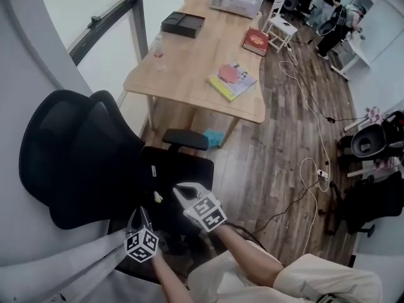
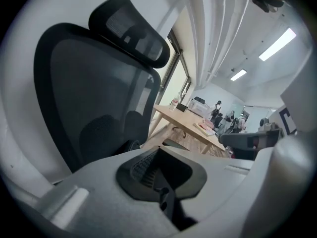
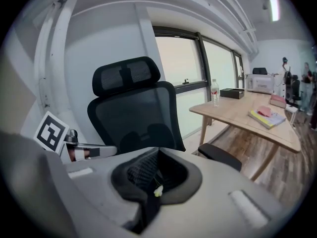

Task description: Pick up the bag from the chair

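Note:
A black bag (image 1: 180, 172) lies on the seat of a black mesh office chair (image 1: 76, 150); it is hard to tell from the dark seat. My right gripper (image 1: 181, 194) is shut on a fold of the bag's black mesh fabric (image 3: 141, 172), next to a small pale charm (image 3: 157, 192). Just left of it, my left gripper (image 1: 140, 217) is shut on another black textured piece of the bag (image 2: 143, 165). In both gripper views the jaws hide the rest of the bag. The chair's back (image 2: 94, 98) rises close behind.
The chair's armrest (image 1: 185, 139) stands beside the bag. Beyond it is a wooden table (image 1: 202, 55) with a black box (image 1: 183, 24), a bottle (image 1: 158, 49) and books (image 1: 232, 81). Cables (image 1: 309, 169) trail over the wood floor. Another chair (image 1: 372, 197) stands at the right.

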Demonstrator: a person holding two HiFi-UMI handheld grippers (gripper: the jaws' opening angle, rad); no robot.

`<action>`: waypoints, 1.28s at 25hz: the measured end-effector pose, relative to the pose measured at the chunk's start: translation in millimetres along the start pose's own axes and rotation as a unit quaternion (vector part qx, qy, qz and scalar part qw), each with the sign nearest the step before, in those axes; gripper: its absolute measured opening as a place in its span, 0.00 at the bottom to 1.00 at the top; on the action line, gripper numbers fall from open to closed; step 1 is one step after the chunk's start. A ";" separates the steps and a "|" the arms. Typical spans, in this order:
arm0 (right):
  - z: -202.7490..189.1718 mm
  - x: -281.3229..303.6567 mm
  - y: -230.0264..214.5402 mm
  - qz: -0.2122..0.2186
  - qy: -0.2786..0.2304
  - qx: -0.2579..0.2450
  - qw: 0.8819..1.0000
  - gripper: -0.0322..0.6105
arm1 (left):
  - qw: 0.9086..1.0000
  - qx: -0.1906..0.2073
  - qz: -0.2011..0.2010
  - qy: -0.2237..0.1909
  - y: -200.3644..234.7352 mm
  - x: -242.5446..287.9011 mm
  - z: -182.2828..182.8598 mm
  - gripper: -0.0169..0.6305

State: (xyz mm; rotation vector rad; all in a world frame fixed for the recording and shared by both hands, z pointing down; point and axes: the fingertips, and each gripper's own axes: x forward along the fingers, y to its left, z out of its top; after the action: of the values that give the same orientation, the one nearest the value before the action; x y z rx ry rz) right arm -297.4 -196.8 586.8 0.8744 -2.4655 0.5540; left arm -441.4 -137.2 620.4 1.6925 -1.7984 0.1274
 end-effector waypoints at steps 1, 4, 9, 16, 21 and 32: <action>1.3 6.7 -1.0 0.008 0.004 -0.005 1.000 0.05 | 1.000 0.000 0.000 0.006 0.2 10.3 -2.9 0.04; -0.3 25.3 -10.5 0.028 0.016 -0.010 0.999 0.05 | 1.000 -0.001 0.009 0.019 0.3 30.6 -4.2 0.04; 7.4 46.2 -28.6 0.042 0.035 0.001 0.999 0.05 | 1.000 -0.001 0.010 0.013 0.6 54.1 6.1 0.04; 11.2 80.9 -43.6 0.049 0.062 -0.008 0.997 0.05 | 0.999 -0.011 0.015 0.029 13.1 89.0 12.2 0.04; 1.5 107.2 -39.2 0.073 0.083 -0.017 0.994 0.05 | 0.999 -0.020 0.018 0.036 33.6 109.9 6.0 0.04; -19.1 143.2 -57.1 0.091 0.140 -0.046 0.985 0.05 | 0.992 -0.017 0.052 0.114 75.8 161.8 -25.0 0.12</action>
State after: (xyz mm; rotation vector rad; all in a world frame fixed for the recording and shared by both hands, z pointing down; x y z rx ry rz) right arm -352.9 -296.4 692.4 0.4997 -2.3035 0.5783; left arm -493.2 -251.4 750.2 1.4964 -1.7064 0.3207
